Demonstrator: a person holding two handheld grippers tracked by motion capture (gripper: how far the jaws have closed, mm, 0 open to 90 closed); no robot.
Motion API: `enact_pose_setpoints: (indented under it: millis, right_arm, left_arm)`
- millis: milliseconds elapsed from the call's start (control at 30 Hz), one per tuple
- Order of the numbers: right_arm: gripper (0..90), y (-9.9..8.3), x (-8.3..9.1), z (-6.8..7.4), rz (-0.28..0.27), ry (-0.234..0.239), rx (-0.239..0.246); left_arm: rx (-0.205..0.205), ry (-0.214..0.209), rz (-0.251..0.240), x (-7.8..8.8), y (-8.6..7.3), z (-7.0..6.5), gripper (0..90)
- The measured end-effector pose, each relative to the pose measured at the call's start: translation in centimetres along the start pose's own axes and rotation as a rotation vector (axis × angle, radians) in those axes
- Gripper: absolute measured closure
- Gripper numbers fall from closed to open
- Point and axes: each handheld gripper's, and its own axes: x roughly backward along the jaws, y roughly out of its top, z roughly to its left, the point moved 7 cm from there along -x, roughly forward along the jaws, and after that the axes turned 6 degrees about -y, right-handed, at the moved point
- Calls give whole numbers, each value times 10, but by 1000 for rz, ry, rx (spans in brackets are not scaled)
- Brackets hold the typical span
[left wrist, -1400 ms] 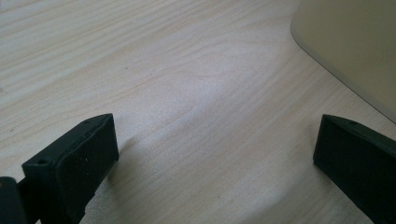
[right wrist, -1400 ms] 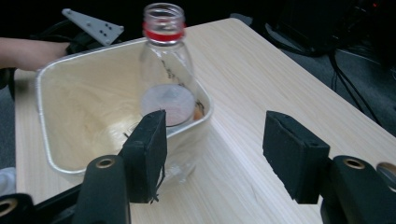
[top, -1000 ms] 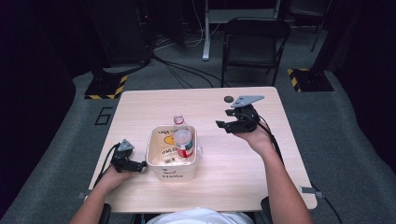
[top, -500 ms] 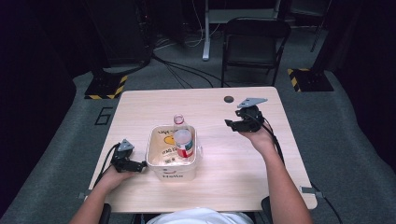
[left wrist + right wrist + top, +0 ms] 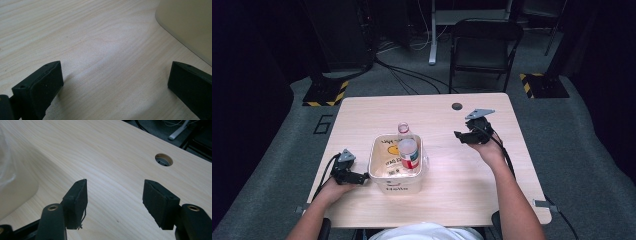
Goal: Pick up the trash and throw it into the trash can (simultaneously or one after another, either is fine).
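Observation:
A white bin (image 5: 396, 181) stands on the wooden table (image 5: 447, 175) left of centre, and its wall (image 5: 190, 27) shows at the upper right of the left gripper view. Inside it a plastic bottle (image 5: 408, 152) with a red label stands upright. Another clear bottle (image 5: 403, 129) with a pink cap stands just behind the bin. My left gripper (image 5: 360, 178) rests low on the table beside the bin's left wall, open and empty (image 5: 115, 82). My right gripper (image 5: 459, 135) hovers over the table to the right of the bin, open and empty (image 5: 115, 197).
A round cable hole (image 5: 456, 106) sits near the table's far edge, seen also as the hole (image 5: 163, 159) ahead of the right gripper. A black chair (image 5: 484, 45) stands behind the table. Cables trail from both grippers.
My right gripper has drifted right and slightly back, away from the bin. The left gripper and the bin have stayed put.

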Motion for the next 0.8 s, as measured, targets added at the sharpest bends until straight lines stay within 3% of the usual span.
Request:
enact_pose_setpoints:
  millis: [400, 600, 800]
  right_arm:
    - [365, -20, -19, -3, 46, 7, 10]
    - [362, -31, -27, 0, 42, 83, 2]
    - [372, -41, -32, -5, 50, 102, -6]
  left_arm:
    - [1, 1, 0, 0, 0, 0, 0]
    - [1, 0, 0, 0, 0, 0, 0]
    - [1, 0, 0, 0, 0, 0, 0]
